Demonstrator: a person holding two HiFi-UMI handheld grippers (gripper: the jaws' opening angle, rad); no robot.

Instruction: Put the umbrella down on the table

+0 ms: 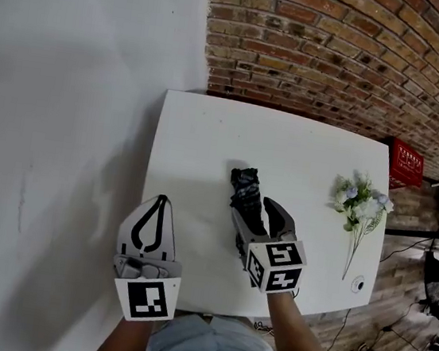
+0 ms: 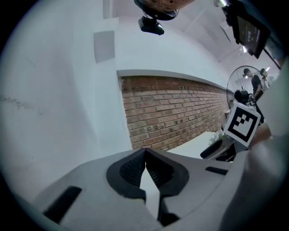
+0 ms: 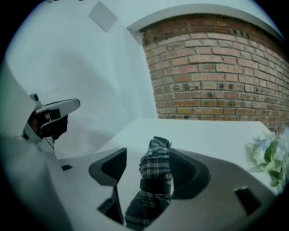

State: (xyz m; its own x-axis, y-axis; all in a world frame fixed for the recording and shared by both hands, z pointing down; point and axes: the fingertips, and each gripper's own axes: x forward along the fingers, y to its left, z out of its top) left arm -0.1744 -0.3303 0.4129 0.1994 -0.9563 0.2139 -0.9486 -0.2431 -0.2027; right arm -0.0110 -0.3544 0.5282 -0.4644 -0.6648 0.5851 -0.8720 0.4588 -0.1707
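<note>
Head view: right gripper (image 1: 257, 209) astride umbrella (image 1: 245, 184)

umbrella (image 1: 246, 189): folded, dark plaid, strapped | lying on white table (image 1: 198, 152)

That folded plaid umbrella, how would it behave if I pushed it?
The umbrella likely squashes a bit, its fabric bunched under a strap. Being roughly tubular, it may roll, though loose folds should slow that.

Umbrella (image 1: 245, 184) partly behind right tongs (image 1: 253, 208)
</note>
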